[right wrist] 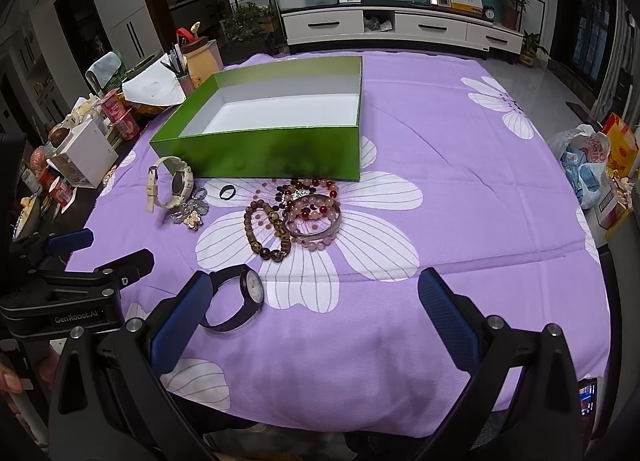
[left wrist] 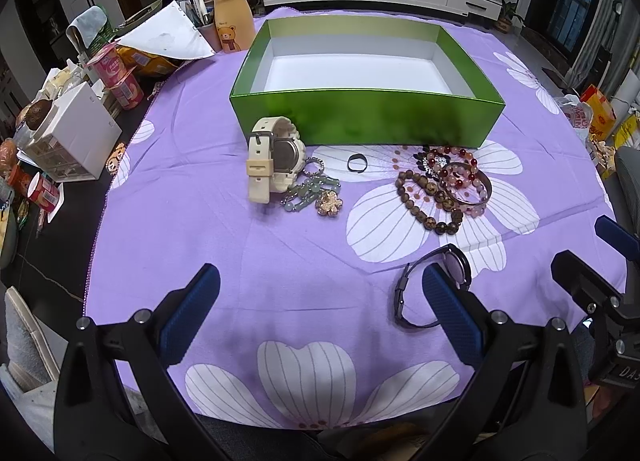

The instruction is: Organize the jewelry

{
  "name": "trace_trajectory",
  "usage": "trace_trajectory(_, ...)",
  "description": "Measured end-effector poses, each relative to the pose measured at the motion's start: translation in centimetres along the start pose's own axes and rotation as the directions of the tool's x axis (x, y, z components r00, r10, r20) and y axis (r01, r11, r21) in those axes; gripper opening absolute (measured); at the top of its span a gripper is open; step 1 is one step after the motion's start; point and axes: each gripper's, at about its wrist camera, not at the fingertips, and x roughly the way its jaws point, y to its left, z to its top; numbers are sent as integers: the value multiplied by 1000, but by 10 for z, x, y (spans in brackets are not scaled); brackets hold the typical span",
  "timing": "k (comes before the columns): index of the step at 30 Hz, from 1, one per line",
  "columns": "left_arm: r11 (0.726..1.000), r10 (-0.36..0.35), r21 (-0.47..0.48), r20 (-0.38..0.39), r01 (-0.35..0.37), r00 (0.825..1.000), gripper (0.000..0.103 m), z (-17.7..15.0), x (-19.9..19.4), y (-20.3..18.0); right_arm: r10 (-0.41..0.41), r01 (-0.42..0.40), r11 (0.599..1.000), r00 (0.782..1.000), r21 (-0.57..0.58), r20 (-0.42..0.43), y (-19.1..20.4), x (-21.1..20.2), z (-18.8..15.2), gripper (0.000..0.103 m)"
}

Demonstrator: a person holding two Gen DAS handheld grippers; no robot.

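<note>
An empty green box (left wrist: 366, 123) (right wrist: 260, 155) stands on the purple flowered cloth (left wrist: 200, 221). In front of it lie a cream watch (left wrist: 272, 159) (right wrist: 174, 181), a green bead piece with a gold flower charm (left wrist: 316, 195) (right wrist: 192, 213), a small black ring (left wrist: 356, 162) (right wrist: 227, 192), brown, pink and red bead bracelets with a metal bangle (left wrist: 444, 185) (right wrist: 300, 215), and a black watch (left wrist: 432, 287) (right wrist: 240, 297). My left gripper (left wrist: 320, 293) is open and empty, near the black watch. My right gripper (right wrist: 316, 301) is open and empty, its left finger beside that watch.
Clutter lines the table's left edge: a white drawer box (left wrist: 76, 137), snack cups (left wrist: 120, 79), a bear bottle (left wrist: 230, 23) and papers. Bags sit off the right side (right wrist: 588, 165). A TV cabinet (right wrist: 400, 27) stands behind.
</note>
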Motion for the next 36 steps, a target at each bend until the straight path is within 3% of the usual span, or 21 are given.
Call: trace_trajectory(36, 1000, -1, 15, 6, 1, 1000, 101, 1, -4, -5, 2, -2, 1000, 1000, -2, 7, 0, -6, 3, 102)
